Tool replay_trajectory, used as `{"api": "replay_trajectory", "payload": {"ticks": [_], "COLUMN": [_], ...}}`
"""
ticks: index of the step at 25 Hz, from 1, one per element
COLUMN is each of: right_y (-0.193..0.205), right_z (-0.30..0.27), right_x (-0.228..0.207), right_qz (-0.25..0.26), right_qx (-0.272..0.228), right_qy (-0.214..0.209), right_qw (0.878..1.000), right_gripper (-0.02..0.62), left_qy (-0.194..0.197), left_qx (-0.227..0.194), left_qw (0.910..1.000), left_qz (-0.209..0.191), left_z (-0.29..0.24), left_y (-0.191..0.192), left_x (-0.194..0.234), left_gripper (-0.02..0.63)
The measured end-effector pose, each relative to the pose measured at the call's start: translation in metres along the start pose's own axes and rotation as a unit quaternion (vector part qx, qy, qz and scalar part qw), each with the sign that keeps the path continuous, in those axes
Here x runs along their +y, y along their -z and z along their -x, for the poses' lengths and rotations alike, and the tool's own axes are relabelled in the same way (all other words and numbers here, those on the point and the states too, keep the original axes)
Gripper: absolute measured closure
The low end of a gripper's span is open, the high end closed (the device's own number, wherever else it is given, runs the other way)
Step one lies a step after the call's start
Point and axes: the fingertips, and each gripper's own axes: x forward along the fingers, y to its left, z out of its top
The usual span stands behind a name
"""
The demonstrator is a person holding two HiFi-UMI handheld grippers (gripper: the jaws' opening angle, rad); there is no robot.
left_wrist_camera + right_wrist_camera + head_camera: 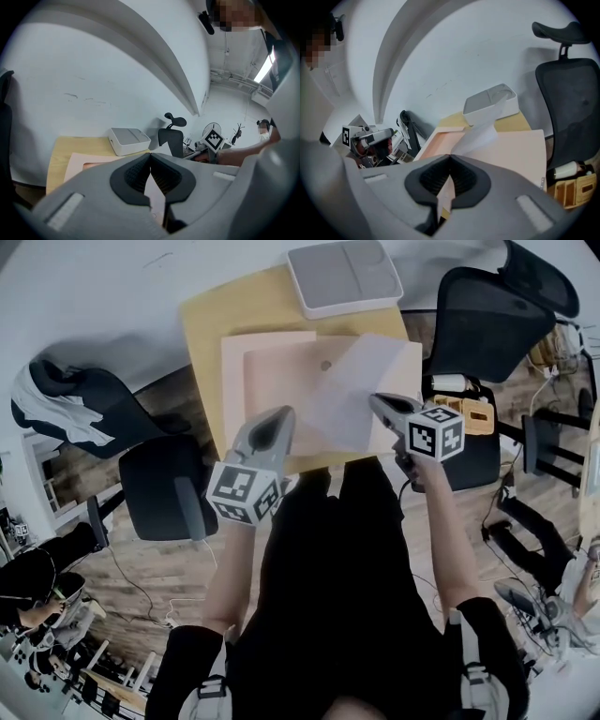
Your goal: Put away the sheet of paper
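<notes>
The white sheet of paper (347,390) hangs tilted above a peach folder (272,371) on the tan table (211,324). My right gripper (377,399) is shut on the sheet's right edge. In the right gripper view the sheet (480,136) rises from the closed right gripper (450,157) toward the white box. My left gripper (281,416) is at the sheet's left corner. In the left gripper view its jaws (150,155) meet at the tips, with the sheet's white edge (164,157) right beside them, so it appears pinched there.
A white box (342,276) stands at the table's far edge. A black office chair (483,320) is to the right of the table, and another chair (159,488) to the left. A yellow box (473,413) lies by the right chair.
</notes>
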Motion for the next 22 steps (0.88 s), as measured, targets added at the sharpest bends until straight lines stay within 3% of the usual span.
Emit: {"api": "replay_trajectory", "payload": {"ticks": [8, 22], "right_y": [0.041, 0.051], "right_z": [0.005, -0.02], "right_x": [-0.046, -0.072], "right_qz": [-0.017, -0.046], "right_qx": [0.065, 0.07], "right_qy": [0.045, 0.07], "right_qw": [0.997, 0.994], "right_gripper": [0.594, 0.594], "left_qy": [0.007, -0.005], "left_qx": [0.004, 0.004], "left_qw": [0.9999, 0.9999], "left_qz": [0.006, 0.008], "left_z": [-0.009, -0.006], "left_y": [0.002, 0.004], "left_x": [-0.006, 0.0], "left_gripper": [0.595, 0.595]}}
